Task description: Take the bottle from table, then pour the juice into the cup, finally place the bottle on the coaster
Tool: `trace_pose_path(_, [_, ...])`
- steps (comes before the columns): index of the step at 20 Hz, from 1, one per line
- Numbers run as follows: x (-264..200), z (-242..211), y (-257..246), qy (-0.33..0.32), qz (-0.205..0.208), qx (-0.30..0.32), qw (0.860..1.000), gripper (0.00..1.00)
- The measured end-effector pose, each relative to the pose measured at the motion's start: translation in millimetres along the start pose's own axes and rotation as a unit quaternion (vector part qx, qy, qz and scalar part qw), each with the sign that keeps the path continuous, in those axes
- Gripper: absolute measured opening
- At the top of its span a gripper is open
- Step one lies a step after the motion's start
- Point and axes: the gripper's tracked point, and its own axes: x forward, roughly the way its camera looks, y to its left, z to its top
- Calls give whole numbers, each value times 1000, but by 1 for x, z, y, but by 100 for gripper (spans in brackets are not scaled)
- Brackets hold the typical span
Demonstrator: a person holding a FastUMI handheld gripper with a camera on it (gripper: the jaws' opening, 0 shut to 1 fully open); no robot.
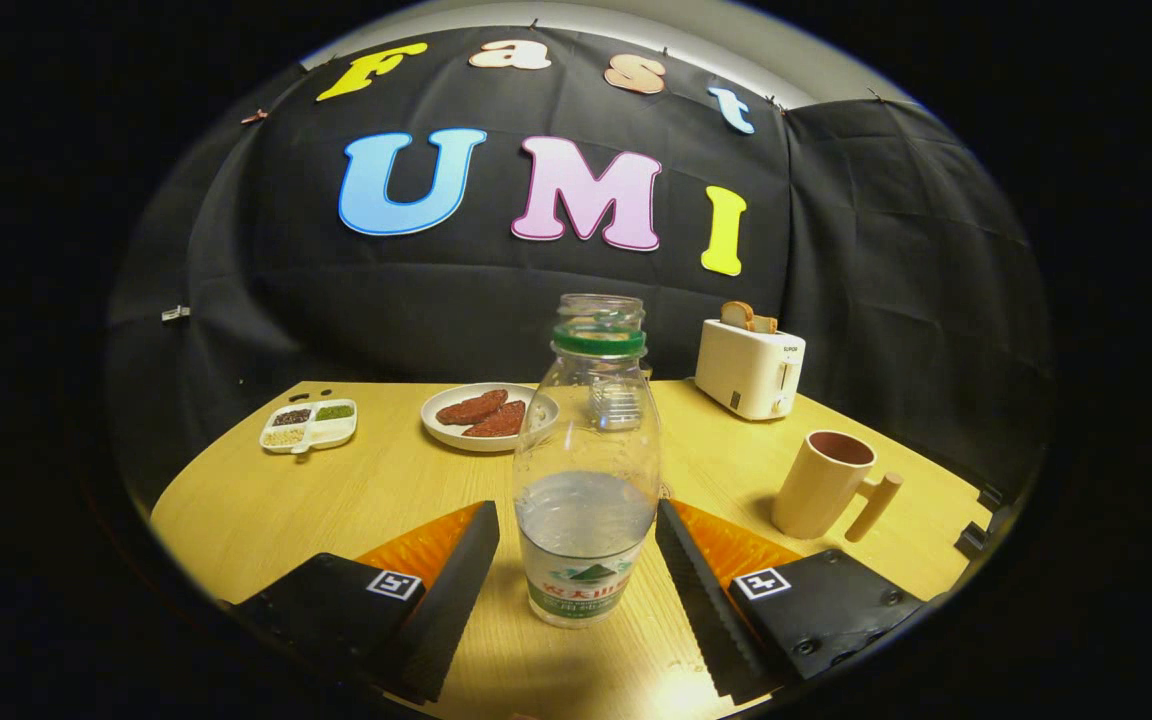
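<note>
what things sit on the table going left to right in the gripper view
divided snack tray → plate of brown patties → bottle, standing between the open tongs → white toaster → cup

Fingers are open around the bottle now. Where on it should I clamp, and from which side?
Clamp the bottle on its straight lower body, around the liquid line, coming straight ahead as the gripper now faces it. It stands upright between the open fingers, and the shoulder above narrows toward the uncapped neck, so a higher grip would probably slip.
</note>
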Motion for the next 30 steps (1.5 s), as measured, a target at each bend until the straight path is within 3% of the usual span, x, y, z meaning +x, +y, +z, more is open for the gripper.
trace_pose_path(5, [9,-7,3,8,-2,-11,1000,95])
trace_pose_path(6, [10,-8,5,7,0,-9,1000,92])
trace_pose_path(7, [4,-2,6,6,-1,-8,1000,79])
trace_pose_path(12, [13,-8,15,31,22,14,999,75])
trace_pose_path(19, [5,28,-4,13,46,91,995,73])
trace_pose_path(25, [1,51,-16,35,92,211,972,73])
trace_pose_path(30, [-1,64,-20,67,146,287,944,73])
